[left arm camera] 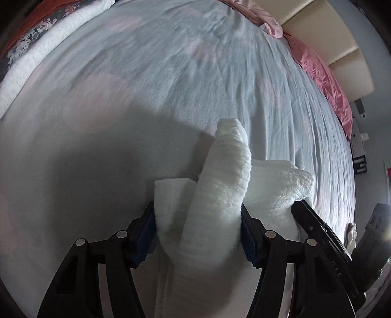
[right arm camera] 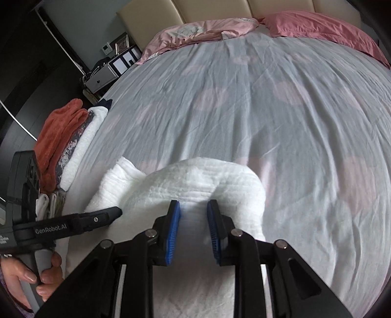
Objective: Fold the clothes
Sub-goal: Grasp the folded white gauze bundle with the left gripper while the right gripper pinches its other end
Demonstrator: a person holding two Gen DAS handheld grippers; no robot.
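Observation:
A thick white towel lies bunched at the near edge of the bed. In the left wrist view a rolled fold of it stands up between the blue pads of my left gripper, which is shut on the wad. My right gripper is shut on a raised fold of the same towel, with its pads a narrow gap apart and cloth between them. The towel arches from one gripper to the other. My left gripper shows from the side at the towel's left end. The right gripper's finger touches its right end.
The pale sheet of the bed stretches ahead. A stack of folded cloths, orange on top, sits at the bed's left edge. Pink pillows lie by a beige headboard. A nightstand with frames stands left. A hand holds the left gripper's handle.

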